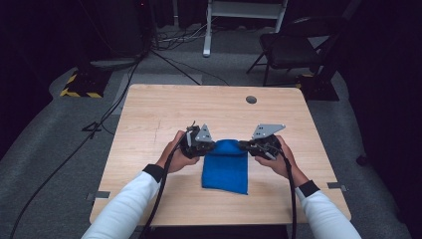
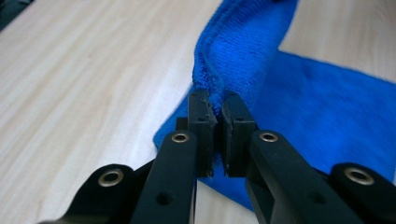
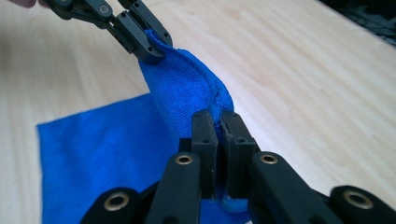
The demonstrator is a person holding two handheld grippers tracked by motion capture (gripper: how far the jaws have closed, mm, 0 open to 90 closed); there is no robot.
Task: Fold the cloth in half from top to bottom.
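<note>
A light wooden table (image 1: 149, 114) is carrying a blue microfibre cloth (image 1: 225, 172), which is lying near the middle of the tabletop, a little toward the person's side, with its near part flat on the wood and its far edge lifted off the surface. No container is standing on the table, and no writing is legible on the cloth or the tools. A small dark round grommet (image 1: 251, 99) is sitting in the tabletop near the far edge, well apart from the cloth. Two forearms in white sleeves (image 1: 127, 204) are reaching in from the bottom of the high view, each hand wrapping around a tool at the cloth's far corners. The left gripper (image 2: 214, 109) is pointing inward toward the cloth's far left corner, its jaws pressing together on the raised hem, with fabric bulging up beyond the tips. The right gripper (image 3: 217, 122) is mirroring it at the far right corner, jaws clamping on the hem there, so the edge is arching between the two tools above the table.
</note>
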